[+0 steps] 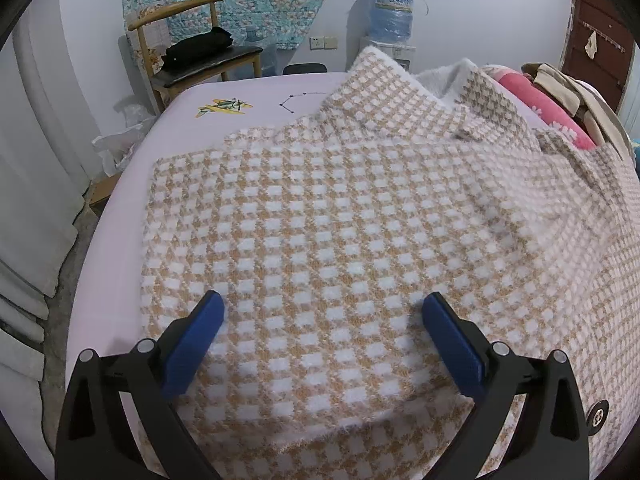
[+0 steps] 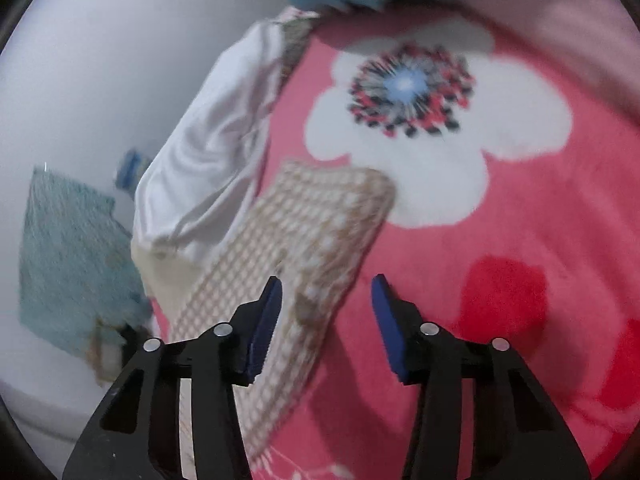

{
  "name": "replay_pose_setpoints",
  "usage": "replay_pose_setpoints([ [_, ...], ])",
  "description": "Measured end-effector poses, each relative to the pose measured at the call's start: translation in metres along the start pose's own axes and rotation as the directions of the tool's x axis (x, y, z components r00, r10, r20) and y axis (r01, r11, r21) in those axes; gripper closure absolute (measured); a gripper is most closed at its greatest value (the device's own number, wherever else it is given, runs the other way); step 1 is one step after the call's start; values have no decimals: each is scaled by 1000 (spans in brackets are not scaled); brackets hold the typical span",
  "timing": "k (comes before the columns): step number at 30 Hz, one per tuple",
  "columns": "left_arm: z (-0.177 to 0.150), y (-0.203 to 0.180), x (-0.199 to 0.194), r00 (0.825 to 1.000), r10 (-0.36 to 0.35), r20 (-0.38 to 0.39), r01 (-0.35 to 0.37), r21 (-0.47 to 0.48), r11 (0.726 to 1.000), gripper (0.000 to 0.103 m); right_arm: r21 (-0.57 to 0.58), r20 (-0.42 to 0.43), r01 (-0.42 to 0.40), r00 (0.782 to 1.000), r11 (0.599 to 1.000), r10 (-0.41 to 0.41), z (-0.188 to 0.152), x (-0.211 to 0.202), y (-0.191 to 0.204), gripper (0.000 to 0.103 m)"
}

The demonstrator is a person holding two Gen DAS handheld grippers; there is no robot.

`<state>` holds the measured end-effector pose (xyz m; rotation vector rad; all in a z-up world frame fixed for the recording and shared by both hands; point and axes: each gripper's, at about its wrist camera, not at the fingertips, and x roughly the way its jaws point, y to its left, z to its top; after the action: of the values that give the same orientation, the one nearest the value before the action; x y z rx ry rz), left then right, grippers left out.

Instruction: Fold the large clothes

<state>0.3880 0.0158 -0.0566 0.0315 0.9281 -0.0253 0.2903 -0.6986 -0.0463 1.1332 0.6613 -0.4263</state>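
A large tan-and-white checked garment (image 1: 340,216) lies spread on the pink bed sheet (image 1: 120,240), its collar end raised at the far right. My left gripper (image 1: 324,316) hovers over the near hem, jaws wide open, with cloth lying under them but not pinched. The blurred right wrist view shows a checked sleeve (image 2: 320,232) of that garment draped over a red floral blanket (image 2: 500,208). There my right gripper (image 2: 326,304) stands open; the sleeve runs beside its left finger (image 2: 264,320), and red blanket shows in the gap.
A wooden chair (image 1: 192,60) with a dark bundle stands behind the bed, near a water dispenser (image 1: 390,16) and a brown door (image 1: 592,52). Folded clothes (image 1: 568,96) pile up at the far right. A white garment (image 2: 208,152) lies left of the sleeve.
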Motion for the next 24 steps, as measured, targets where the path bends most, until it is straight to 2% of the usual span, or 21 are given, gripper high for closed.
replay_pose_setpoints([
  [3,-1,2,-1,1000,-2,2,2,-3,1000,5,12,12,-10,1000,1000,10,2,10,-5,65],
  [8,0,-1,-1,1000,1,0,-1,2,1000,5,-30,30,37,999,999,-36,7,19,6,67],
  [10,-1,0,-1,1000,2,1,-2,1,1000,5,-44,44,56,998,997,-54,6,19,8,79],
  [15,0,-1,0,1000,0,1,0,1,1000,5,-159,152,96,986,983,-72,-10,-15,37,83],
  [20,-1,2,0,1000,-4,1,4,1,1000,5,-306,226,40,974,951,32,-30,-73,99,85],
  [24,1,0,-2,1000,-2,3,2,0,1000,5,-457,242,-17,960,889,143,-60,-117,173,86],
])
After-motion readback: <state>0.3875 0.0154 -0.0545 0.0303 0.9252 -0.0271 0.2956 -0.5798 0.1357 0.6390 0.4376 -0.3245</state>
